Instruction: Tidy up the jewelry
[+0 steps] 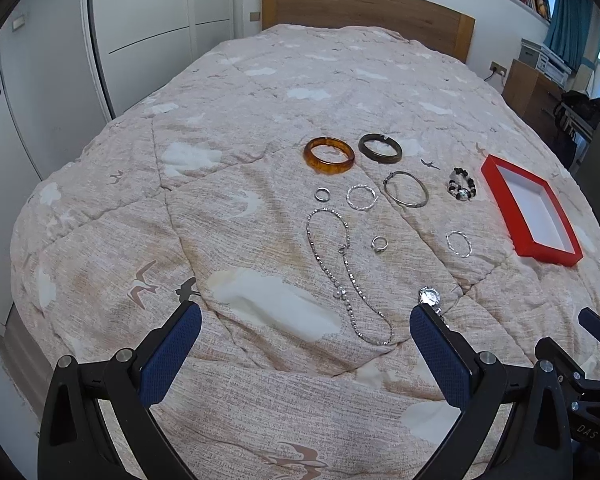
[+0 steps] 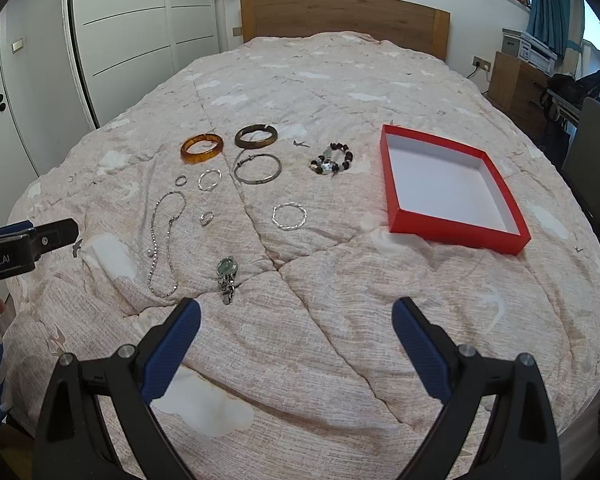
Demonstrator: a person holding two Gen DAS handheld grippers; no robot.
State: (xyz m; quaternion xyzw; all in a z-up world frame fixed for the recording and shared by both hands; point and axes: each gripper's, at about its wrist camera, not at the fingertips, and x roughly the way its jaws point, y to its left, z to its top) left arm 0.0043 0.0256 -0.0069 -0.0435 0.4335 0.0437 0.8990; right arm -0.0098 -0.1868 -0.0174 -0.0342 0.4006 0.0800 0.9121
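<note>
Jewelry lies spread on the bedspread: an amber bangle (image 1: 329, 155) (image 2: 202, 147), a dark bangle (image 1: 380, 147) (image 2: 256, 136), a thin silver bangle (image 1: 405, 189) (image 2: 257, 168), a beaded bracelet (image 1: 462, 189) (image 2: 331, 159), a silver chain necklace (image 1: 346, 276) (image 2: 166, 240), small rings and twisted hoops, and a watch (image 1: 429, 297) (image 2: 226, 276). An empty red box (image 1: 530, 211) (image 2: 396, 184) with a white inside sits to the right. My left gripper (image 1: 306, 312) is open above the necklace's near end. My right gripper (image 2: 296, 312) is open over bare bedspread, right of the watch.
The bed has a wooden headboard (image 2: 344, 16). White wardrobe doors (image 2: 140, 32) stand on the left, a wooden dresser (image 2: 520, 84) and a chair (image 2: 592, 152) on the right. The left gripper's body (image 2: 28, 244) shows at the left edge of the right wrist view.
</note>
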